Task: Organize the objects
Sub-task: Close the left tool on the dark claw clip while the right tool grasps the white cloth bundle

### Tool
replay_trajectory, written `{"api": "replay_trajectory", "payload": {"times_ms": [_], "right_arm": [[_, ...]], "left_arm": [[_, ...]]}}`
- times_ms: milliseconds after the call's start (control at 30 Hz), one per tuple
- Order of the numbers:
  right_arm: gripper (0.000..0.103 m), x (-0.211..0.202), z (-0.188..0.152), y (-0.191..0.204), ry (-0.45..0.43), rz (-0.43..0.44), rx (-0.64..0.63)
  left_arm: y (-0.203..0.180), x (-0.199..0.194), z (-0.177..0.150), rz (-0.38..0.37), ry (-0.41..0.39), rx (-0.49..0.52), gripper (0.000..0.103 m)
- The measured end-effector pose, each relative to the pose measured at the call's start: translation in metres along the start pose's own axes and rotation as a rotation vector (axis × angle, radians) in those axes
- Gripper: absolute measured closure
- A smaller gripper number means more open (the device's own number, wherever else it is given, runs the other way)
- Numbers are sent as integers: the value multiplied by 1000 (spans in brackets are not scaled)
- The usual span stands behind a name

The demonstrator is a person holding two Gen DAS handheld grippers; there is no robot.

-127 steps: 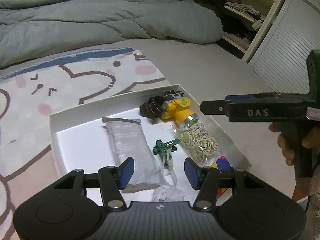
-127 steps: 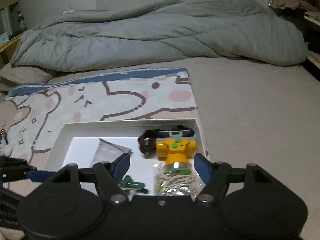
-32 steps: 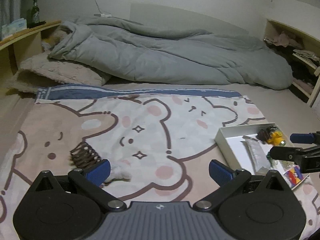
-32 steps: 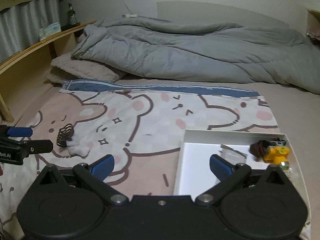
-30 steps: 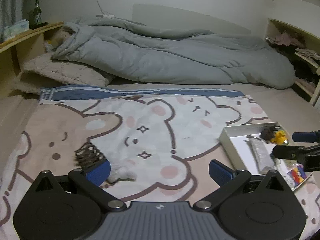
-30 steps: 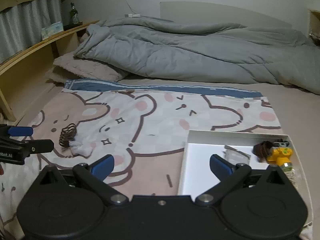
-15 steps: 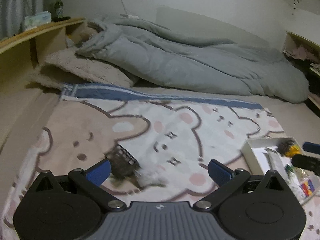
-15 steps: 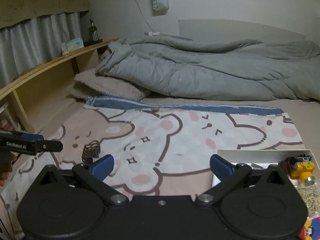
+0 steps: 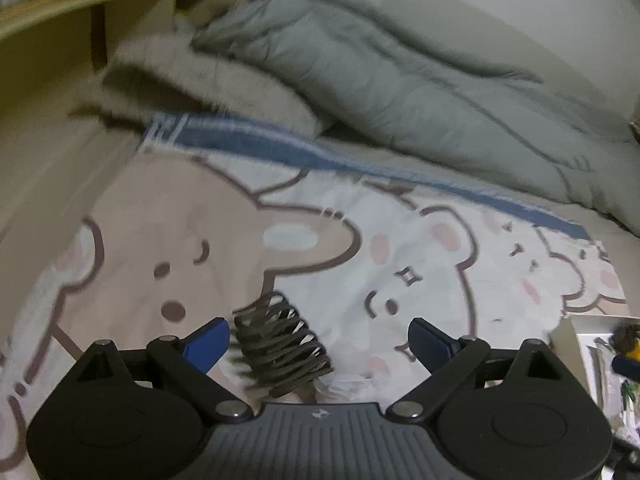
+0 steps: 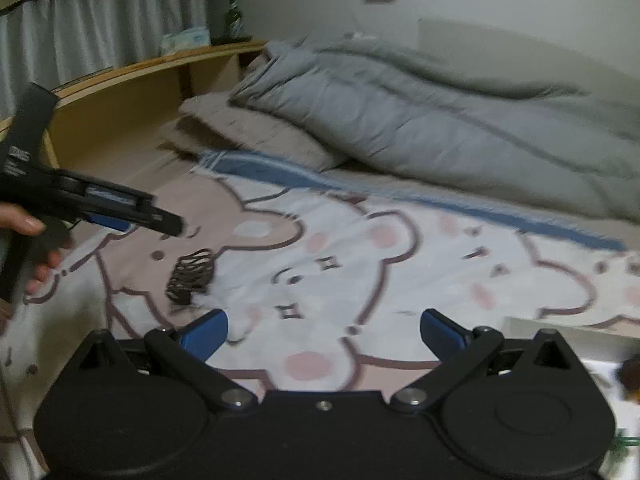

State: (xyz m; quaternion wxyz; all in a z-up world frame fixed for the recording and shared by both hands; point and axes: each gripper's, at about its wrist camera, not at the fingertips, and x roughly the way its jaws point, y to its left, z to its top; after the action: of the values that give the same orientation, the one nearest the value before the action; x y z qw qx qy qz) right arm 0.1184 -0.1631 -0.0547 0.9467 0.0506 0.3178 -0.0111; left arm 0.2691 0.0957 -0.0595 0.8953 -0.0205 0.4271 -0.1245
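Hair claw clip (image 9: 282,346): dark, open-toothed plastic, lying on the bear blanket (image 9: 400,240) between the left gripper (image 9: 318,342) pads, nearer the left one. Jaws wide, closing, not yet touching. Looks light, stiff, brittle; best pinched across its ribbed body. Right gripper (image 10: 324,330) gapes empty.

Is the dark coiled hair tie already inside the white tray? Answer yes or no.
No: the dark coiled hair tie lies on the bear-print blanket between the left gripper's open fingers, while the white tray sits apart at the right edge.
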Motion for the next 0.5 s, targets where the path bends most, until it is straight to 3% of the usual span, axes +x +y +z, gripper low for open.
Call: {"api": "replay_trajectory", "payload": {"times_ms": [167, 500], "right_arm": [[0, 47, -3, 10, 35, 67, 73], [0, 129, -20, 67, 98, 181, -94]], "left_arm": [[11, 30, 3, 43, 40, -24, 8], [33, 73, 0, 75, 122, -78, 8]]}}
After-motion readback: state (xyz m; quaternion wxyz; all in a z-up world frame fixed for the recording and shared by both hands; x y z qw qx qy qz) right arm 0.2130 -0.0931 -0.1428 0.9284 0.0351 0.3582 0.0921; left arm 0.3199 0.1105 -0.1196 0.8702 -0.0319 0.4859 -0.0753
